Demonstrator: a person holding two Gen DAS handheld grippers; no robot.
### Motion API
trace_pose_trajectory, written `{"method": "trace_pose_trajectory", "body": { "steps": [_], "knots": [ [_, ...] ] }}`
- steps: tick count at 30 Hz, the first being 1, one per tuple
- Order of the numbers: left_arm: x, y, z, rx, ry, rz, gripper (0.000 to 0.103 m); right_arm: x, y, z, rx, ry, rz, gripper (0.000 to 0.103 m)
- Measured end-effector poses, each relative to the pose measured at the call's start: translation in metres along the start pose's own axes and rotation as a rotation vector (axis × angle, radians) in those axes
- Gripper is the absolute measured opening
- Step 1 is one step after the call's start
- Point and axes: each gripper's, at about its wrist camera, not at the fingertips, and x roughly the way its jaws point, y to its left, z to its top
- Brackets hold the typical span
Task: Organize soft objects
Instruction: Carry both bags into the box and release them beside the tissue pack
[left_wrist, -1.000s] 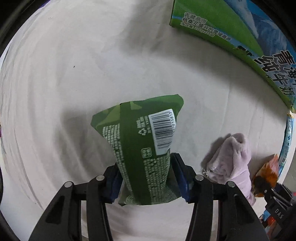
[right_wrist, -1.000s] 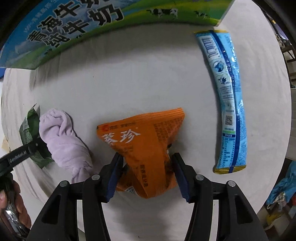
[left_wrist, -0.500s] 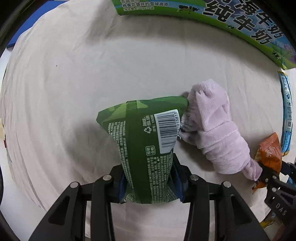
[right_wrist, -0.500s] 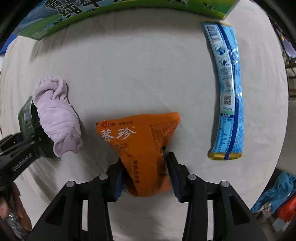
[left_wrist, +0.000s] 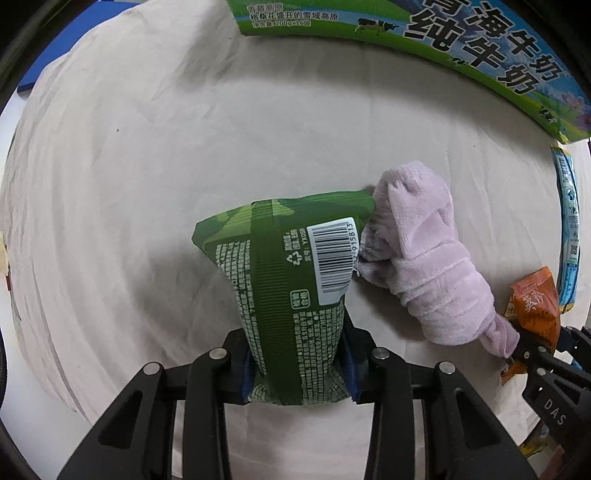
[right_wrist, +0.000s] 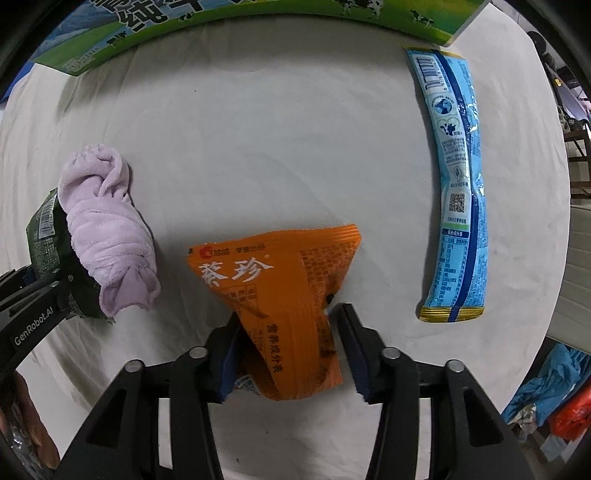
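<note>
White cloth (left_wrist: 147, 166); left gripper (left_wrist: 297, 363) clamps green packet (left_wrist: 288, 280), right gripper (right_wrist: 288, 350) clamps crumpled orange packet (right_wrist: 280, 291).

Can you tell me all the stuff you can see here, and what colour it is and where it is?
green snack packet: one, dark green with a white barcode label, between the left gripper's fingers, its top corner against the towel
orange snack packet: one, orange with white writing, between the right gripper's fingers
rolled towel: one, pale purple, lying on the cloth between the two packets
long blue packet: one, light blue, lying flat on the right side of the cloth
milk carton box: one, green and blue, along the far edge
cloth: one, off-white, covering the table
left gripper: one, black, shut on the green packet
right gripper: one, black; the right finger shows a gap to the orange packet
</note>
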Motion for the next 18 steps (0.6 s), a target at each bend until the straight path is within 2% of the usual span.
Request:
{"method": "trace_pose_trajectory", "body": {
  "steps": [4, 11, 14, 18],
  "knots": [
    [-0.018, -0.001, -0.009, 0.0, -0.023, -0.021, 0.033, -0.027, 0.001, 0.001, 0.007, -0.01, 0.032, 0.039],
    [-0.093, -0.002, -0.02, 0.029, -0.122, -0.111, 0.033, -0.101, -0.004, -0.001, -0.001, -0.102, 0.123, 0.039],
    [-0.133, -0.006, -0.011, 0.047, -0.189, -0.144, 0.033, -0.142, -0.009, 0.003, -0.005, -0.165, 0.155, 0.039],
    [-0.183, -0.014, 0.018, 0.079, -0.28, -0.183, 0.033, -0.199, -0.015, 0.021, -0.009, -0.254, 0.198, 0.039]
  ]
}}
